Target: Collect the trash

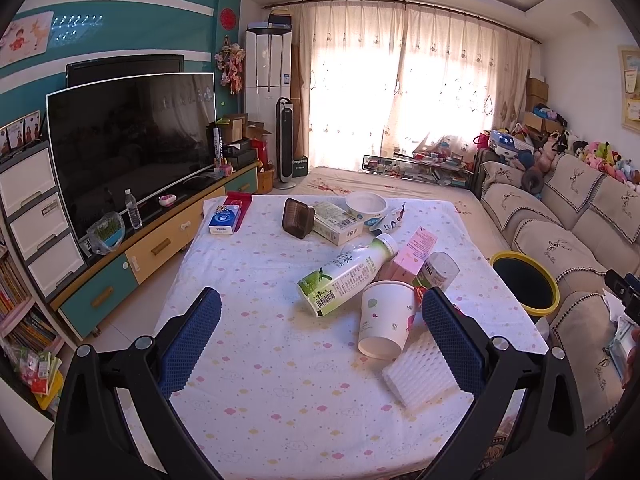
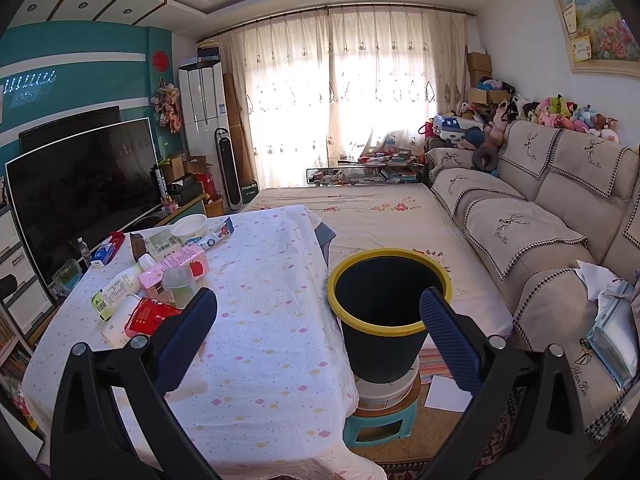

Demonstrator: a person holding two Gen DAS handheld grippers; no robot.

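The left hand-held gripper hangs above the near half of the counter, its two blue-padded fingers spread wide apart with nothing between them. The counter is draped in a white cloth printed with small pastel clouds.

The trash lies in a loose heap on the far right part of the cloth. A paper cup lies on its side, mouth toward the camera, just beside the left gripper's right finger. A white foam sleeve lies near the cup's mouth, partly hidden by that finger. A white drink bottle with a green label lies on its side, touching the cup's base. Beyond it come a pink carton and a clear lidded jar. Farther back sit a brown plastic tub tipped on its side, a pale box, a white bowl and a blue tissue pack.

The right hand-held gripper is likewise open wide and empty, held over the counter's right edge. Between its fingers in the view stands a dark waste bin with a yellow rim, empty as far as can be seen, raised on a white tub and a green stool just beside the counter. A red packet lies near the right gripper's left finger.
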